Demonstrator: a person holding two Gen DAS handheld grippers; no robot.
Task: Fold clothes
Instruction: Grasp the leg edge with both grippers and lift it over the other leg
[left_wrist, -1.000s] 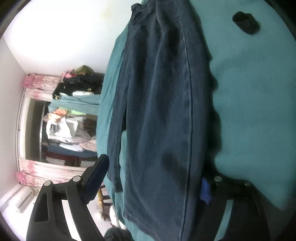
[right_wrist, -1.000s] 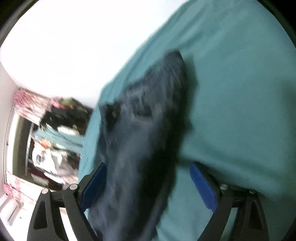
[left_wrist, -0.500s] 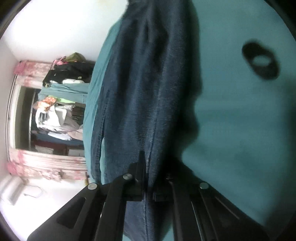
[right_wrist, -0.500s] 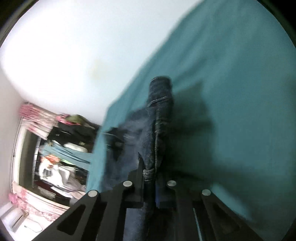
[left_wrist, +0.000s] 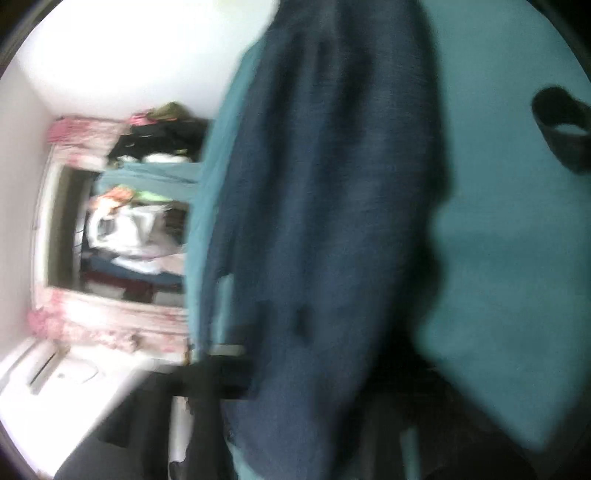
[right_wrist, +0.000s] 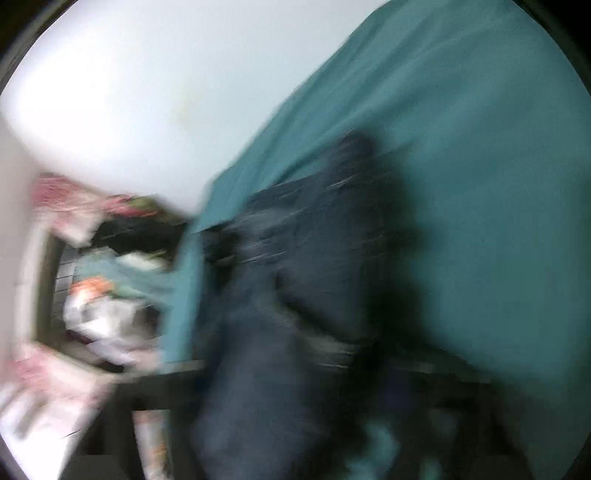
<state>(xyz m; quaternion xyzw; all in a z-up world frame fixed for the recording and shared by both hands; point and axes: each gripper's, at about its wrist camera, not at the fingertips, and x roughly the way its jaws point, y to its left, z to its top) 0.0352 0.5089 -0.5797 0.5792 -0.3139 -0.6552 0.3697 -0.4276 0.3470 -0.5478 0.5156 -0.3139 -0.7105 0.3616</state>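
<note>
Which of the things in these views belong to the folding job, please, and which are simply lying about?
Belongs to the job:
- dark blue jeans, on the teal bed cover
- left gripper and right gripper, both shut on the jeans

Lying about:
- small black object on the cover
- heap of clothes in the background

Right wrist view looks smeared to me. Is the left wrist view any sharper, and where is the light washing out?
Right wrist view: heavy motion streaks across the jeans and teal sheet; tool outlines lost. Left wrist view: softer blur, jeans readable, seams not; wall top left is blown out white.
</note>
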